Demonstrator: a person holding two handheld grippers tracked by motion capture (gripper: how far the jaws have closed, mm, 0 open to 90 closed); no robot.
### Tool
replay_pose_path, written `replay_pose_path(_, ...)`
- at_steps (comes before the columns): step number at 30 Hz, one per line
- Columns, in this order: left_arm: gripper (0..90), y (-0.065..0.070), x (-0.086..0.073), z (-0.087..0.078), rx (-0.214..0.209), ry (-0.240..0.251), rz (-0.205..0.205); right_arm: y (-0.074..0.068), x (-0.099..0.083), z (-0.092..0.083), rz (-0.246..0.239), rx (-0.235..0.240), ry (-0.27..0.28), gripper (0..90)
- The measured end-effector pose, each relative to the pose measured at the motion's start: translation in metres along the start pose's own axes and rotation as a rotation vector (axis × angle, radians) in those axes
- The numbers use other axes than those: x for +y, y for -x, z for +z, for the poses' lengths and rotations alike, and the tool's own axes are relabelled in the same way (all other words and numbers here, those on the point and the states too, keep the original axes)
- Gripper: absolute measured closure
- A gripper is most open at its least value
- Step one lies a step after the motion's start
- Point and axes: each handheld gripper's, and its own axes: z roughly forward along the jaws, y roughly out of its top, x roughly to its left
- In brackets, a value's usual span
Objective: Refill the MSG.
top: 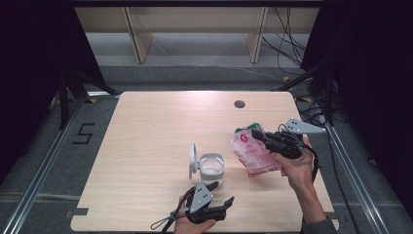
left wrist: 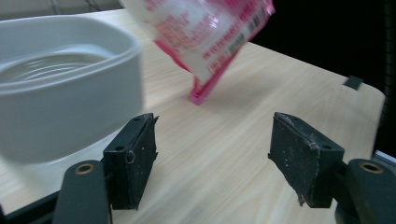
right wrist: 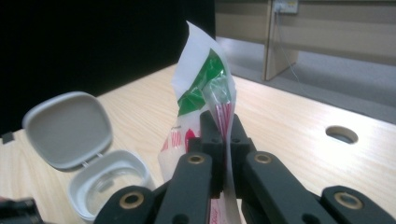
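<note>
The right claw (top: 260, 138) is clenched on a pink and white plastic bag (top: 253, 153), its two black jaws pinching the bag's thin upper edge flat between them. In the right gripper view the bag (right wrist: 205, 93) rises out of the closed jaws, with a green patch and a white corner at the top and red print lower down. In the high view the bag hangs tilted over the right half of the light wooden counter (top: 146, 122), just to the right of a small grey container (top: 211, 168) with a hinged lid (top: 193, 158) that stands open on its left side. Whether the bag's lowest corner touches the counter cannot be told from that view; in the left gripper view its pink bottom corner (left wrist: 201, 95) appears to reach the wood or come very close to it. The container's inside looks clear and shiny in the right gripper view, with the lid (right wrist: 67, 128) swung back behind the tub (right wrist: 109, 186). The left claw (top: 221, 192) is released, its jaws spread wide with nothing between them; it sits low near the counter's near edge, just in front of the container. In the left gripper view the container (left wrist: 65, 88) looms close at the left, just beyond the left jaw, and bare wood shows between the pads (left wrist: 306, 156). A round hole (top: 239, 104) is set in the counter near its far edge.
</note>
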Motion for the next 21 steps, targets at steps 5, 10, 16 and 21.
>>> replay_pose_path(5, 30.6, -0.006, -0.002, -0.007, 0.031, -0.014, 0.0, 0.008, -0.004, -0.006, 0.021, 0.004, 0.009, 90.0)
replay_pose_path(10, 30.5, -0.013, -0.003, -0.016, 0.056, -0.001, -0.012, 0.015, -0.008, -0.016, 0.016, -0.013, 0.003, 90.0)
replay_pose_path(16, 30.6, -0.024, -0.002, -0.025, 0.093, 0.007, -0.014, 0.021, -0.011, -0.026, -0.032, -0.058, -0.021, 90.0)
replay_pose_path(21, 30.5, -0.026, -0.003, -0.026, 0.103, 0.009, -0.047, 0.022, -0.014, -0.026, -0.065, -0.106, -0.037, 90.0)
